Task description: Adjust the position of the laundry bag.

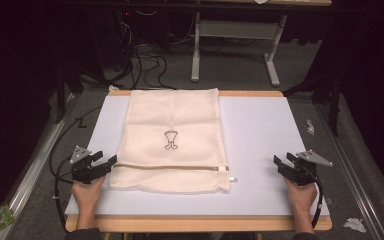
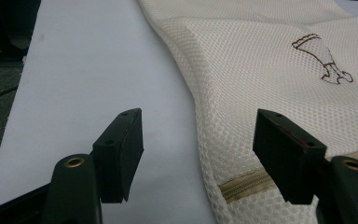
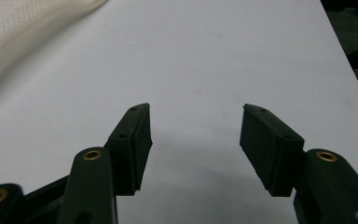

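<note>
A cream mesh laundry bag (image 1: 172, 140) lies flat on the white table (image 1: 260, 130), with a small brown emblem (image 1: 171, 139) at its middle and a zipper (image 1: 175, 167) running across near its front edge. The zipper pull (image 1: 230, 177) sticks out at the bag's right corner. My left gripper (image 1: 105, 162) rests at the bag's left front corner, jaws open; in the left gripper view (image 2: 198, 123) the bag's edge (image 2: 261, 93) and zipper end (image 2: 242, 184) lie between and under the jaws. My right gripper (image 1: 281, 162) stands open over bare table (image 3: 196, 121), well right of the bag (image 3: 23, 32).
The table has a wooden rim (image 1: 195, 222) at front and back. Beyond it are a grey floor, cables (image 1: 145, 62) and a white desk frame (image 1: 230, 35). Crumpled paper scraps (image 1: 354, 224) lie on the floor at the right.
</note>
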